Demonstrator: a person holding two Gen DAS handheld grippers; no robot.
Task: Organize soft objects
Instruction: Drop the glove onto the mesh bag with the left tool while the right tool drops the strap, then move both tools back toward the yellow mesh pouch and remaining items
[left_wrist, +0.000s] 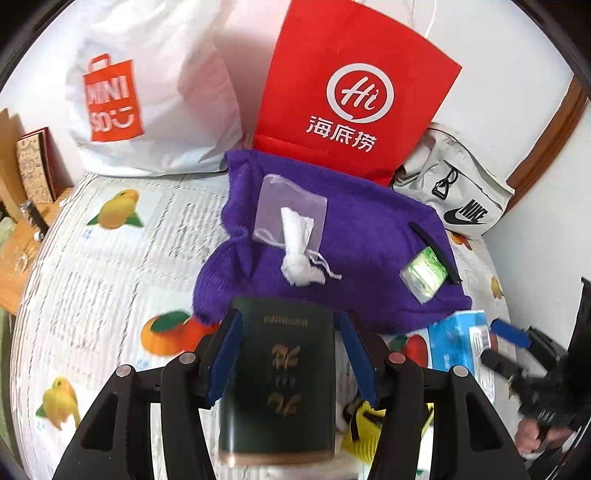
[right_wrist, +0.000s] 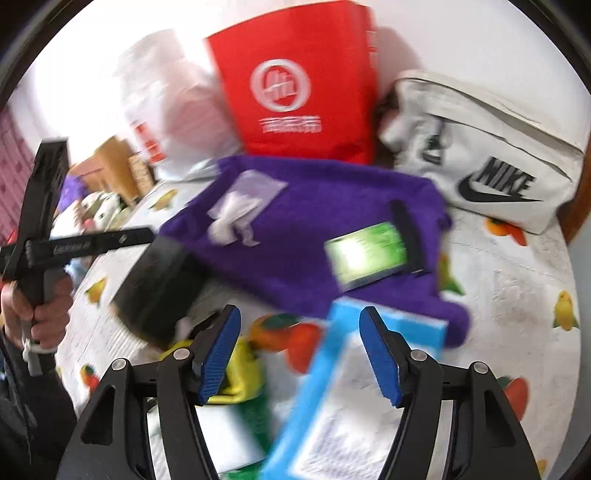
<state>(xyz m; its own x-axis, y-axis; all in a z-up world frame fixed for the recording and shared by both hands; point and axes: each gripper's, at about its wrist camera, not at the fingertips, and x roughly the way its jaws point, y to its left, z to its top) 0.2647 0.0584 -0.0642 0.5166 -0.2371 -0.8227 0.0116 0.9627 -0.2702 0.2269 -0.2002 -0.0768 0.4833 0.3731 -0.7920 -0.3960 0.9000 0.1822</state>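
**Both hand-held grippers over the bed, canister and blue box in the gaps**

Far left edge of the bed: white shopping bag (left_wrist: 147, 92) against the wall. Left hand-held gripper (left_wrist: 290, 354) stands part-open; a dark green canister (left_wrist: 280, 376) sits between the blue pads, long axis running along the fingers. Pads look just clear of its sides; contact cannot be told. Beyond it, mid-bed, the purple cloth (left_wrist: 351, 266) carries a mesh pouch (left_wrist: 291, 210), a white wad (left_wrist: 299, 254) and a green packet (left_wrist: 424, 275). Red paper bag (left_wrist: 351, 88) stands behind. Right hand-held gripper (right_wrist: 299, 350) is part-open, with a blue box (right_wrist: 325, 398) lying slantwise through the gap, blurred, seemingly ungripped. Judgement: the cloth lies straight ahead of both, the left slightly nearer the pouch. Far right: grey sling bag (right_wrist: 491, 147).
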